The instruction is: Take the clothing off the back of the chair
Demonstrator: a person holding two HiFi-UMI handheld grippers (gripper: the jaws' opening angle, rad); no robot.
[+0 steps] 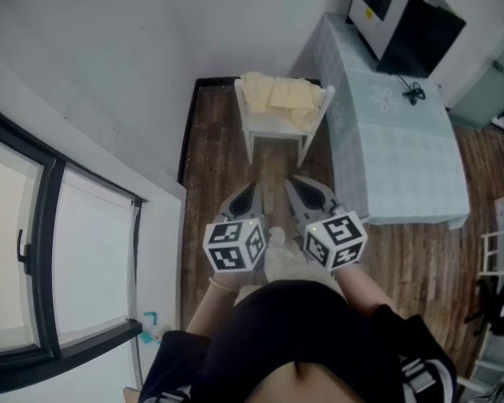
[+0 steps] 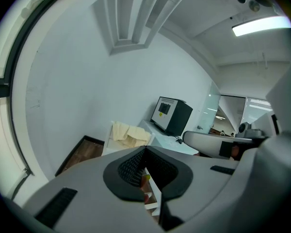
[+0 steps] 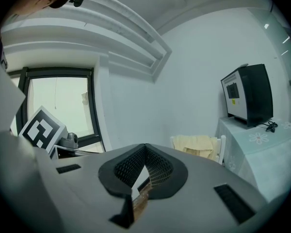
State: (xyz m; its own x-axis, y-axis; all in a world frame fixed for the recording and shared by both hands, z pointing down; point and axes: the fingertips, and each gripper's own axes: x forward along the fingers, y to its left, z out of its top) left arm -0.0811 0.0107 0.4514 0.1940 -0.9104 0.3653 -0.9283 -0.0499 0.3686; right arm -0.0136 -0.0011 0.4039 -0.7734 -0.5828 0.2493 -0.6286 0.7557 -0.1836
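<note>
**Both tongs shut, clothing on the chair ahead**

I hold my left gripper (image 1: 250, 193) and my right gripper (image 1: 296, 188) side by side in front of me, tips pointing toward the chair (image 1: 275, 128). Marker cubes are just beside each other, close to my body. The left gripper view shows its jaws together, the dark ribbed pads meeting at the tip. The right gripper view shows the same — pads pressed pad to pad. Neither gripper is clamped on a thing.

The clothing (image 1: 277, 94) is pale yellow, bunched and draped over the far top part of the white chair, hanging down a bit onto the seat side. It is well apart from both grippers, with bare dark wood floor (image 1: 214, 154) between my tips and the chair legs. Both gripper views show it above the jaw tips, small and further off.

The chair stands in a narrow corner: white wall (image 1: 109, 74) to its left and behind it, and a table (image 1: 403, 158) with a pale patterned cloth just beside it on the right. On the far end of the table sits a black box appliance (image 1: 407, 19) with a cable lying on the cloth. A dark-framed window (image 1: 42, 225) is at my left.
</note>
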